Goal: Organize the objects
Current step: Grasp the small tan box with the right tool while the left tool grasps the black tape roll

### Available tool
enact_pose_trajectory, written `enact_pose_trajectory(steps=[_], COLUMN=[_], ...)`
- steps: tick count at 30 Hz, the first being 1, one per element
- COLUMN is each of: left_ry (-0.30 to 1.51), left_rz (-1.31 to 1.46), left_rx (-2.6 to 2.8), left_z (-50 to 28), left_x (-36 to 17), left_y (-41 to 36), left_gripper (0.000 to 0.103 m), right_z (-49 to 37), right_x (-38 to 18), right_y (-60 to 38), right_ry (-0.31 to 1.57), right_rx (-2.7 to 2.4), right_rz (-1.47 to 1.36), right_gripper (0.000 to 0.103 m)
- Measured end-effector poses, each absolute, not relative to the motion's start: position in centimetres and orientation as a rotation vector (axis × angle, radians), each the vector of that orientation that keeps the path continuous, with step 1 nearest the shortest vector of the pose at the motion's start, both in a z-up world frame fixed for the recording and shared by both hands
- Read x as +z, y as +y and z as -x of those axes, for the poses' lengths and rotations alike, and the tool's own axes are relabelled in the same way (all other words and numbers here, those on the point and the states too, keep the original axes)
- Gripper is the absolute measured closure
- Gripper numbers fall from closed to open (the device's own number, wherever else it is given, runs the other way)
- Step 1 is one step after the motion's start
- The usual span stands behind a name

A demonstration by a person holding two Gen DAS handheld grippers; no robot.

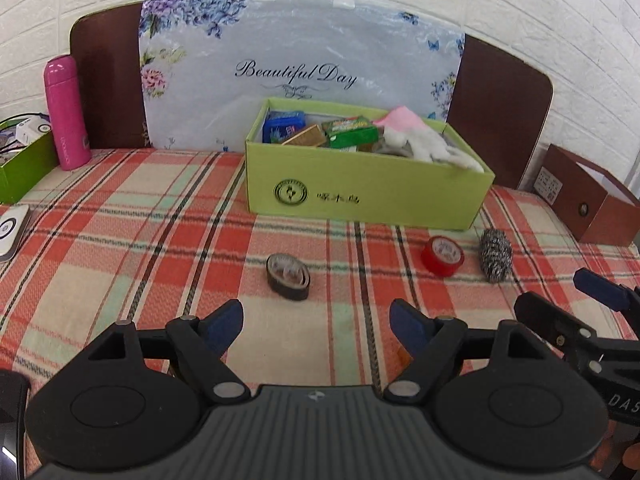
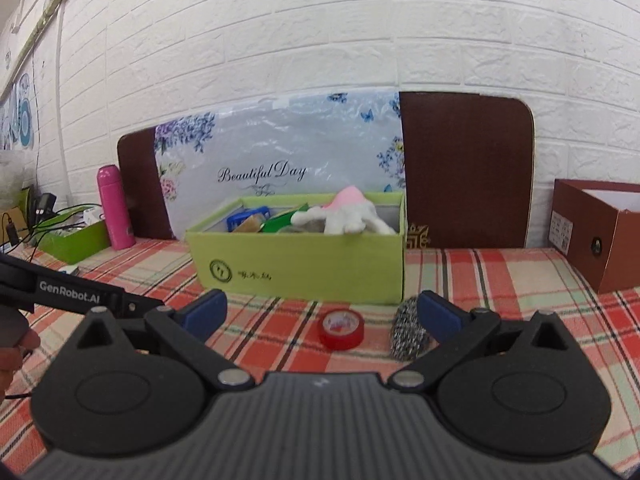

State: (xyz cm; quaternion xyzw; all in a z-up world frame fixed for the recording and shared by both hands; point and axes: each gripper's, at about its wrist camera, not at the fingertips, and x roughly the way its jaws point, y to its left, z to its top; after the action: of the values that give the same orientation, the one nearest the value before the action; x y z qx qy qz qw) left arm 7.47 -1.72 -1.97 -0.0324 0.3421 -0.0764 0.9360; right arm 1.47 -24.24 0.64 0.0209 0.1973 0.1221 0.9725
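A light green box (image 1: pixel 360 196) holding several items stands on the plaid tablecloth; it also shows in the right wrist view (image 2: pixel 304 268). In front of it lie a dark tape roll (image 1: pixel 288 271), a red tape roll (image 1: pixel 442 255) (image 2: pixel 341 328) and a steel wool scrubber (image 1: pixel 496 254) (image 2: pixel 406 336). My left gripper (image 1: pixel 316 326) is open and empty, just short of the dark roll. My right gripper (image 2: pixel 320 316) is open and empty, with the red roll between its fingers' line and the scrubber by the right finger. The right gripper's fingertips (image 1: pixel 596 286) show at the left view's right edge.
A pink bottle (image 1: pixel 66 114) and a second green box (image 1: pixel 24 164) stand at the back left. A brown box (image 1: pixel 588 200) (image 2: pixel 600 232) sits at the right. A floral board (image 1: pixel 300 68) leans on the brick wall. A white device (image 1: pixel 12 232) lies at the left edge.
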Motion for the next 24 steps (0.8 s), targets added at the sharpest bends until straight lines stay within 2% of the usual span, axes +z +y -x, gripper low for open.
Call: enact_pose_trajectory(steps=[9, 11, 14, 16, 19, 20, 21, 24], left_ry=[0.746, 0.739, 0.737, 0.738, 0.733, 0.728, 0.728, 0.739], left_rz=[0.094, 0.121, 0.146, 0.158, 0.164, 0.164, 0.165, 0.165], left_rx=[-0.107, -0.107, -0.104, -0.105, -0.107, -0.099, -0.09, -0.069], left_z=[-6.1, -6.4, -7.5, -8.5, -10.2, -10.8, -11.5, -13.7], left_x=[-4.1, -4.1, -4.2, -4.4, -4.6, -4.7, -4.8, -5.4], left_y=[0.3, 0.6, 0.6, 0.4, 0.0, -0.2, -0.3, -0.8], left_gripper=[0.02, 0.02, 0.02, 0.02, 0.02, 0.02, 0.02, 0.02], right_z=[0.9, 0.8, 0.5, 0.3, 0.0, 0.0, 0.0, 0.0], right_x=[-3.6, -4.0, -4.6, -4.8, -5.2, -5.3, -5.3, -5.2], right_y=[-20.6, -19.9, -19.0, -18.6, -18.4, -18.5, -18.7, -18.9], right_ry=[0.536, 0.558, 0.592, 0.608, 0.633, 0.641, 0.644, 0.641], right_rx=[0.325, 0.339, 0.356, 0.358, 0.357, 0.358, 0.363, 0.354], right_rz=[-0.005, 0.006, 0.024, 0.037, 0.045, 0.042, 0.035, 0.041], right_gripper=[0.0, 0.005, 0.021, 0.037, 0.056, 0.059, 0.068, 0.072])
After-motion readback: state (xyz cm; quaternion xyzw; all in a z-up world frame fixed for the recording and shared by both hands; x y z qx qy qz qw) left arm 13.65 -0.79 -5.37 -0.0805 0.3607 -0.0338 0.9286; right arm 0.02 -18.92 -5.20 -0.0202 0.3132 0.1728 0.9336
